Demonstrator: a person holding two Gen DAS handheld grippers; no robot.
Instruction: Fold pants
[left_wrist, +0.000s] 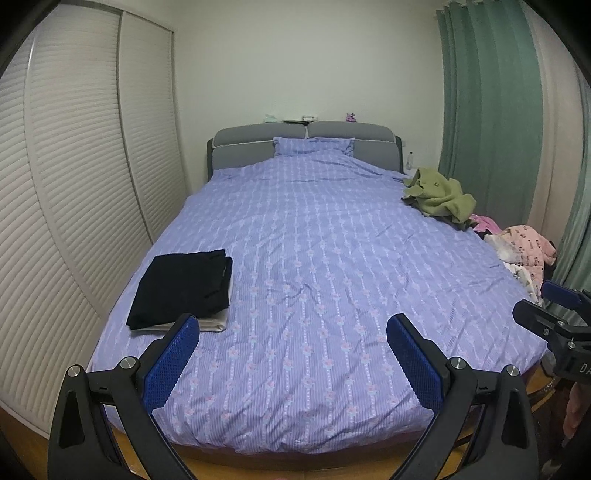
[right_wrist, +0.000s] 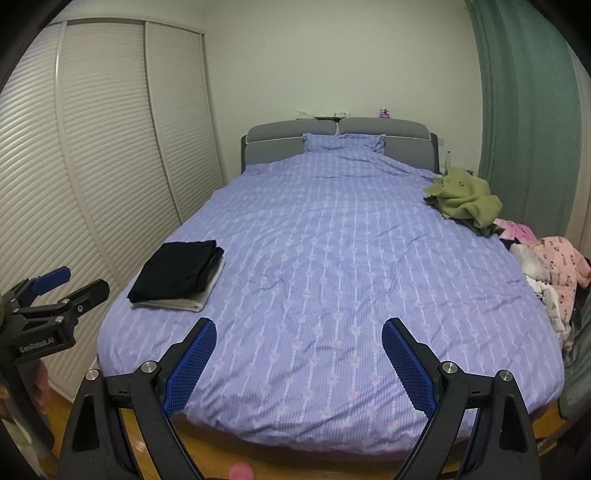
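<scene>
I read "GenRobot.AI" on my left gripper (right_wrist: 70, 286) body; its jaws are spread and hold nothing. My right gripper (right_wrist: 299, 330) gapes empty too. The folded black pants (left_wrist: 184, 286) lie on a white cloth (left_wrist: 210, 323) at the bed's (left_wrist: 314, 258) left edge.

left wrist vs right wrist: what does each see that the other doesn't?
Left wrist only: the right gripper from the side at its right edge, and its own open left gripper up close.

Right wrist only: the left gripper from the side at its left edge, a hand below it, and something pink on the floor.

Both: the bed, folded black pants on a folded white piece, green garment, pink clothes pile.
</scene>
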